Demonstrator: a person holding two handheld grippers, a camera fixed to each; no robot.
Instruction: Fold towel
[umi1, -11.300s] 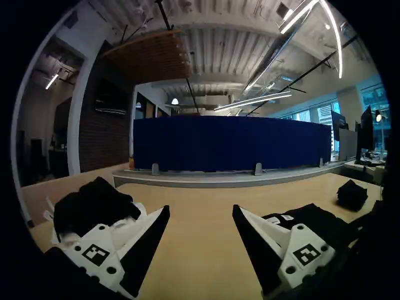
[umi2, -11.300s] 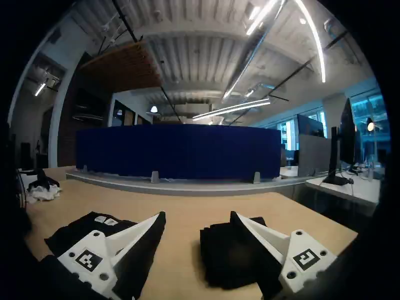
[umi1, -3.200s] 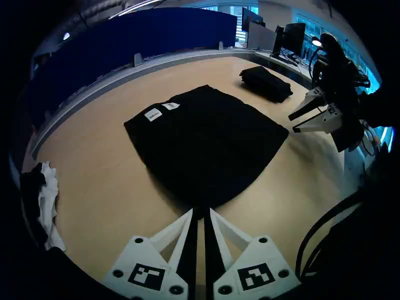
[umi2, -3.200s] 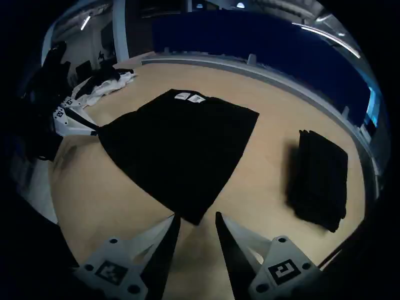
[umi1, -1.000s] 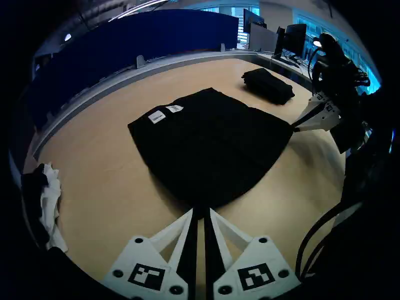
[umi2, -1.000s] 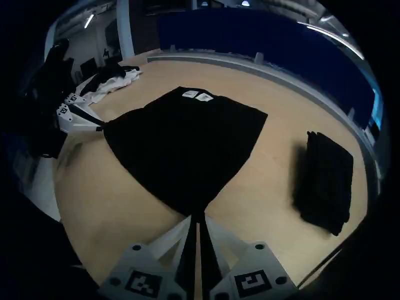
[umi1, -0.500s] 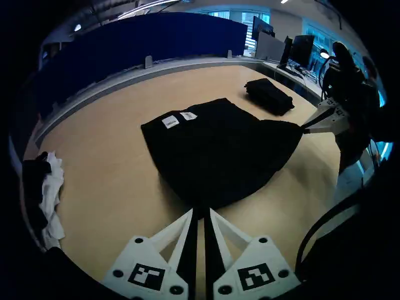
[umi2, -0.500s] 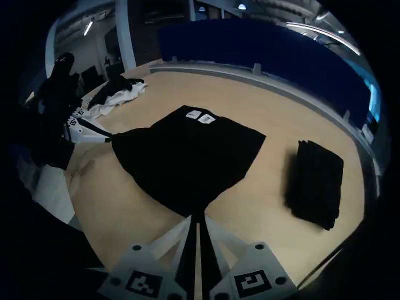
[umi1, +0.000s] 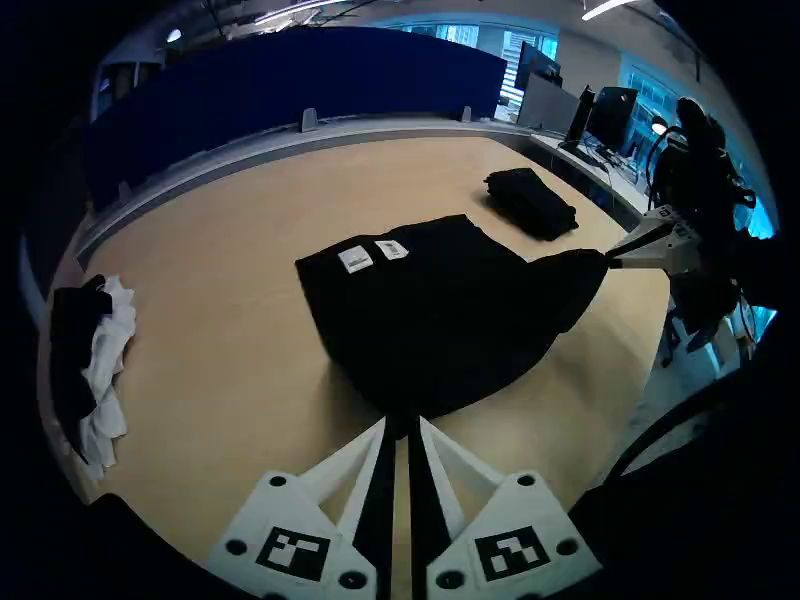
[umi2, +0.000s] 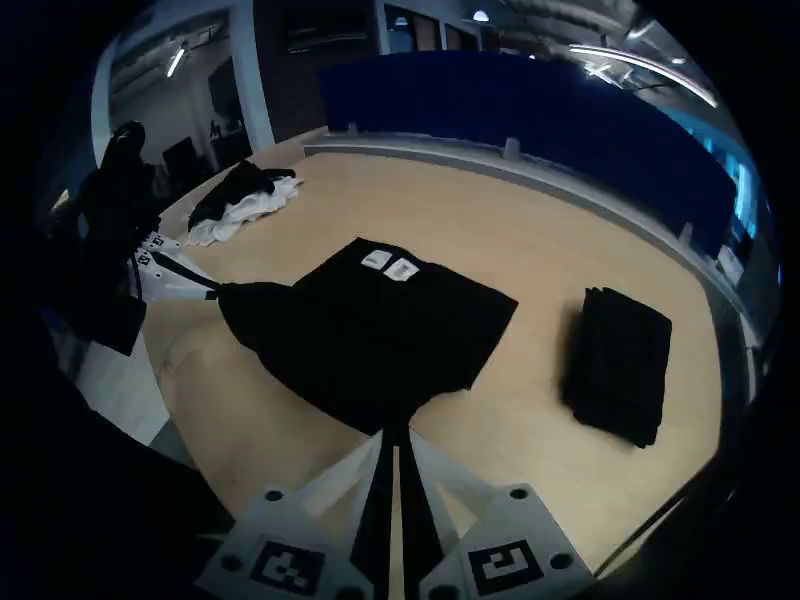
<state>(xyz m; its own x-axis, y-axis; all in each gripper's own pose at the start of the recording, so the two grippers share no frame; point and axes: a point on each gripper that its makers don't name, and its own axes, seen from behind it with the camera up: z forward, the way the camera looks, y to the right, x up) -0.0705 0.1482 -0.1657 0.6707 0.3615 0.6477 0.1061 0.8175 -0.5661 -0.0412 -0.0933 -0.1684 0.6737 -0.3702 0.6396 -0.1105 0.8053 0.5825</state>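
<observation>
A black towel (umi1: 440, 300) with two white tags lies on the wooden table (umi1: 230, 330); its near edge is lifted off the surface. My left gripper (umi1: 400, 425) is shut on one near corner of it. In the left gripper view the right gripper (umi1: 612, 260) pinches the other near corner, out at the right. The right gripper view has the same towel (umi2: 370, 330) with my right gripper (umi2: 397, 430) shut on its corner. There the left gripper (umi2: 205, 288) holds the opposite corner at the left, raised above the table edge.
A folded stack of black towels (umi1: 530, 200) (umi2: 615, 365) rests near the table's far side. A heap of black and white cloth (umi1: 90, 370) (umi2: 240, 200) lies at the other end. A blue partition (umi1: 300, 90) runs behind the table; monitors (umi1: 600, 110) stand beyond.
Both grippers have risen and pulled back with the towel's near corners, lifting that edge off the table. The right gripper shut on its corner between 3.2 s and 1.0 s ago.
</observation>
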